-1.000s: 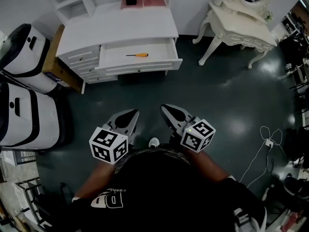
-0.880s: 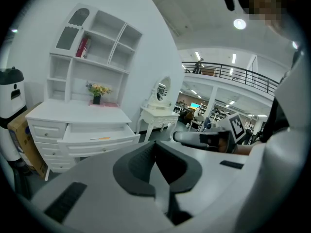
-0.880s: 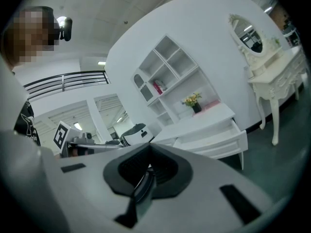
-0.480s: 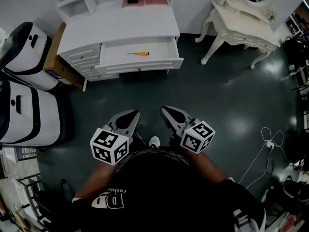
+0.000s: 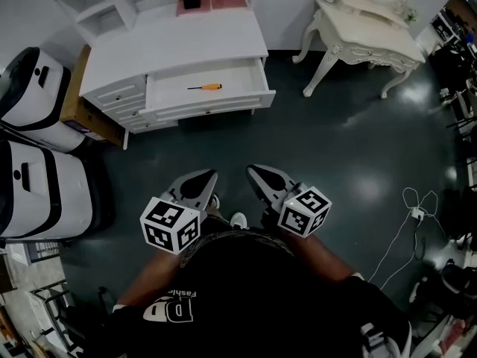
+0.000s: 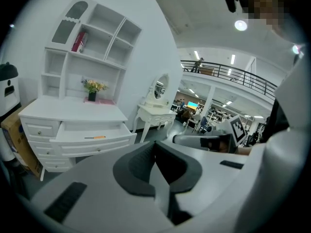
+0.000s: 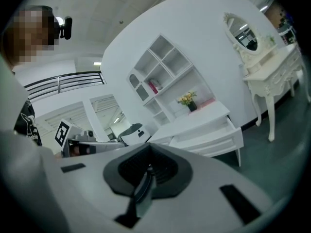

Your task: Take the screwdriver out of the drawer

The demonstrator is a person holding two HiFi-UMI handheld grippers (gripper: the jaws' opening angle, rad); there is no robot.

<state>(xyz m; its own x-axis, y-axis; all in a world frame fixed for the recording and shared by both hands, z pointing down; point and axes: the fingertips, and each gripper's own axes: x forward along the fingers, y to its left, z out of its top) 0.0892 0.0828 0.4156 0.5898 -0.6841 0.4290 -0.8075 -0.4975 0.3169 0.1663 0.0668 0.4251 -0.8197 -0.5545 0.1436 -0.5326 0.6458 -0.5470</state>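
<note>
Jaws of the left gripper (image 5: 206, 175) and the right gripper (image 5: 254, 170) are kept together, empty; the screwdriver (image 5: 205, 87) is seen well ahead of them, inside the open drawer (image 5: 212, 106).

Both grippers held low and closed, side by side before the body.

The left gripper (image 5: 203, 177) and right gripper (image 5: 257, 173) sit just in front of the person's black-shirted torso (image 5: 253, 289), near each other but apart, with their tips angled forward and slightly toward one another. The jaws of each are pressed together with nothing between them. The left marker cube (image 5: 170, 224) and right marker cube (image 5: 305, 210) ride at the rear, nearest the body. The left forearm (image 5: 145, 286) and right forearm (image 5: 328, 259) run back from them, elbows spread outward.
</note>
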